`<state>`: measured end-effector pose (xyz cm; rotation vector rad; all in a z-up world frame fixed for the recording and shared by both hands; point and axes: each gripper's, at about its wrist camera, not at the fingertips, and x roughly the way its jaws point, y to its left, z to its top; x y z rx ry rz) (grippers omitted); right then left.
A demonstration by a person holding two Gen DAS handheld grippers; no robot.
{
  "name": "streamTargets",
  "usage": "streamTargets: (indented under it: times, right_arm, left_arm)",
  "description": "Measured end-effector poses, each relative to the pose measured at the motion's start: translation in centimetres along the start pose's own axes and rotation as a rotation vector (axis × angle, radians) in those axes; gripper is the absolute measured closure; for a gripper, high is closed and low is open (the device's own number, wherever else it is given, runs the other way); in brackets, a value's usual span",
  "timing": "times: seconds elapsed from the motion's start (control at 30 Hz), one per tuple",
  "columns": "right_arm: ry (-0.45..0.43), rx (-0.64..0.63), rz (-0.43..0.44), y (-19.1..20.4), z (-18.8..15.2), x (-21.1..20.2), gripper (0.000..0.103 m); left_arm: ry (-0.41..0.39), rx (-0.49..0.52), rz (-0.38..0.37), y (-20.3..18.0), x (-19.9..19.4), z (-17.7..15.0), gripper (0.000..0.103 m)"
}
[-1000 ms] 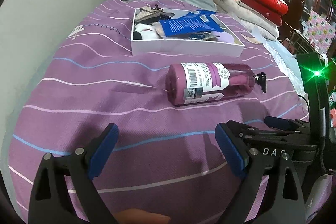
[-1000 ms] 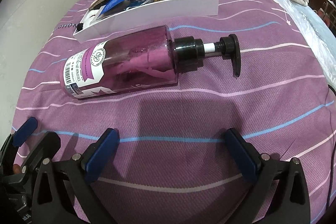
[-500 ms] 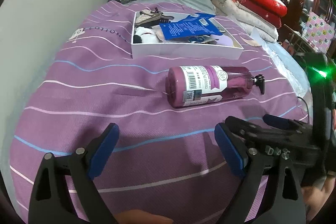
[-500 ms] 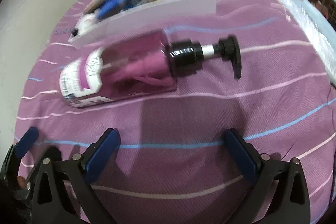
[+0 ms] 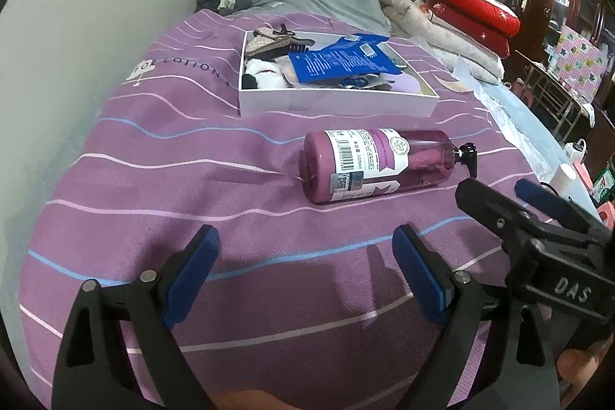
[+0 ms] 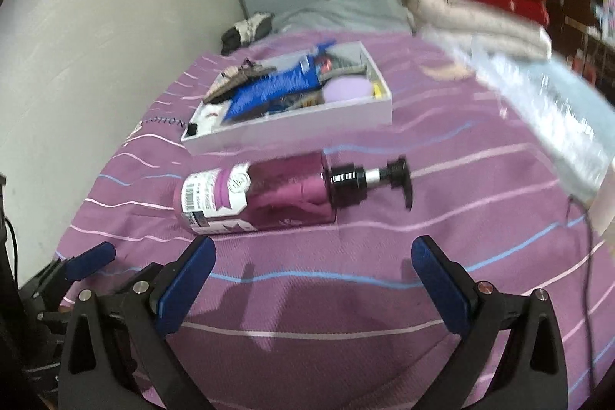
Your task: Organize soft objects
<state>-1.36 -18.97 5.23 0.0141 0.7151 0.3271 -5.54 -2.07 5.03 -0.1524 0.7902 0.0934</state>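
the left gripper (image 5: pixel 303 269) and right gripper (image 6: pixel 313 277) are held spread, empty. a purple bottle (image 5: pixel 378 164) is laid sideways near a white box (image 5: pixel 338 102).

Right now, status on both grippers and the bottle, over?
Left gripper open, empty. Right gripper open, empty. Purple pump bottle on its side on the striped purple bedspread, short of the white tray. Path clear.

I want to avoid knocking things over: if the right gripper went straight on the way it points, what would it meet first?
Probably the purple pump bottle lying on its side on the striped bedspread; the open right gripper holds nothing. The white box lies beyond it. Depth is uncertain.
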Motion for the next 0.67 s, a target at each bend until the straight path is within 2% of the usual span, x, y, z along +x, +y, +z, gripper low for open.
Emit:
streamTargets:
  times: [0.4,0.67]
  right_arm:
    - [-0.021,-0.033,-0.02,0.61,0.02,0.15,0.0]
    - [-0.02,-0.037,-0.019,0.8,-0.04,0.06,0.0]
  left_arm:
    - [0.001,0.012,0.017,-0.1,-0.07,-0.07,0.012]
    - [0.015,0.013,0.001,-0.02,0.14,0.03,0.012]
